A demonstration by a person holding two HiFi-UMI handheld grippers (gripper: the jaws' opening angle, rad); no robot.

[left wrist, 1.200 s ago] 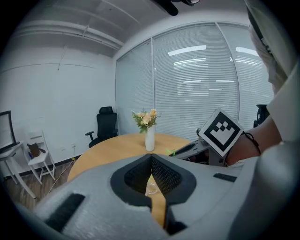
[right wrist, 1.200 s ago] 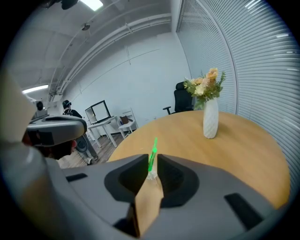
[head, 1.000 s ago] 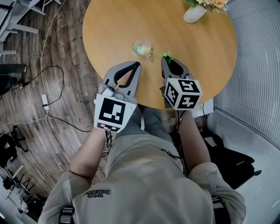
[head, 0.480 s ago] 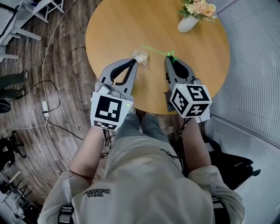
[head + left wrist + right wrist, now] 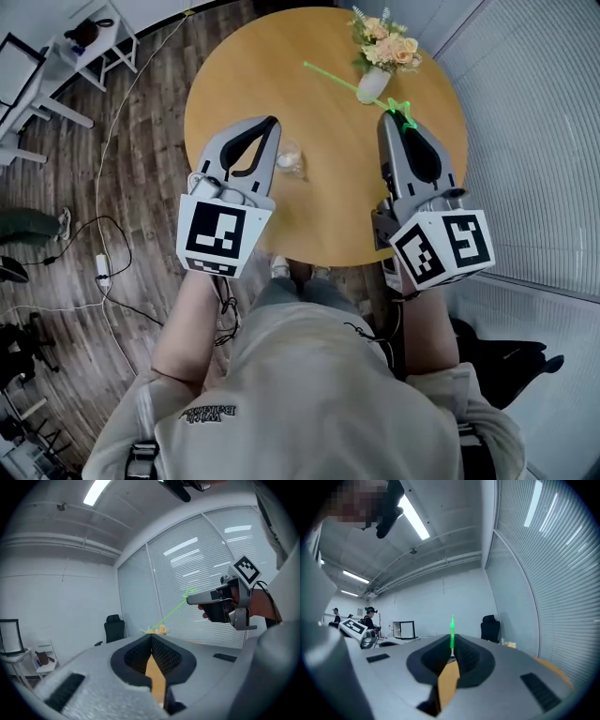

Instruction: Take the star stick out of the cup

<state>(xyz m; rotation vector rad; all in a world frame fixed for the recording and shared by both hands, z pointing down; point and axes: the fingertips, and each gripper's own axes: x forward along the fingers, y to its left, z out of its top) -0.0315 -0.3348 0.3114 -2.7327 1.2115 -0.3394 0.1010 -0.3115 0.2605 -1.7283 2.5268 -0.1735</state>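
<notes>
The green star stick [image 5: 345, 82] is in the air above the round wooden table [image 5: 239, 80], clear of the cup. My right gripper [image 5: 387, 114] is shut on the stick near its star end, and the thin shaft slants away to the far left. In the right gripper view the star stick [image 5: 452, 632] rises from between the closed jaws of my right gripper [image 5: 452, 647]. The clear glass cup [image 5: 289, 157] stands on the table beside my left gripper [image 5: 273, 120], which is shut and holds nothing. The left gripper view shows the stick [image 5: 174, 612] held aloft.
A white vase of flowers [image 5: 372, 84] stands at the table's far right, just under the stick. The floor to the left holds cables [image 5: 103, 253] and a small white table [image 5: 89, 42]. Window blinds [image 5: 534, 141] run along the right.
My right gripper has lifted the star stick out of the cup and carried it up and to the right. The left gripper has drawn back a little from the cup, which stays on the table.
</notes>
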